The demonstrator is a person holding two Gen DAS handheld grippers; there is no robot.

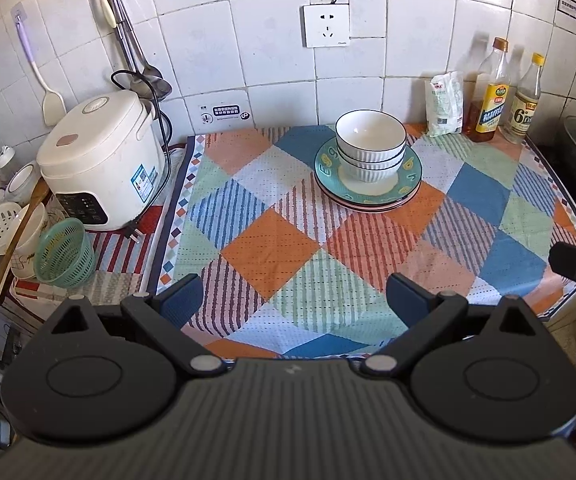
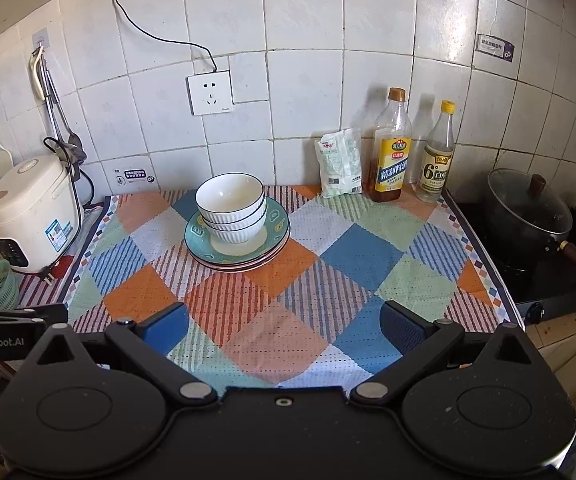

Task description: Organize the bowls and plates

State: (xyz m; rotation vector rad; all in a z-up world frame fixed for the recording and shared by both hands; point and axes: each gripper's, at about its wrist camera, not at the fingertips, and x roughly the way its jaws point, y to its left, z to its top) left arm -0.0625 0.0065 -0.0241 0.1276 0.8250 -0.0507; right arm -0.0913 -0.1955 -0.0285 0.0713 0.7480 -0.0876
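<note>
Both wrist cameras look forward and down from the counter's near edge toward the tiled wall. The left view sits further left, near the rice cooker [image 1: 101,160]; the right reaches the black pot [image 2: 528,208]. Both share the patchwork cloth [image 1: 328,248] and stacked bowls [image 2: 231,210].

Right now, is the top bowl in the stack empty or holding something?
Empty. The top bowl sits upright on the stacked bowls, and both views show only its bare white inside. Neither tongs touch it.
</note>
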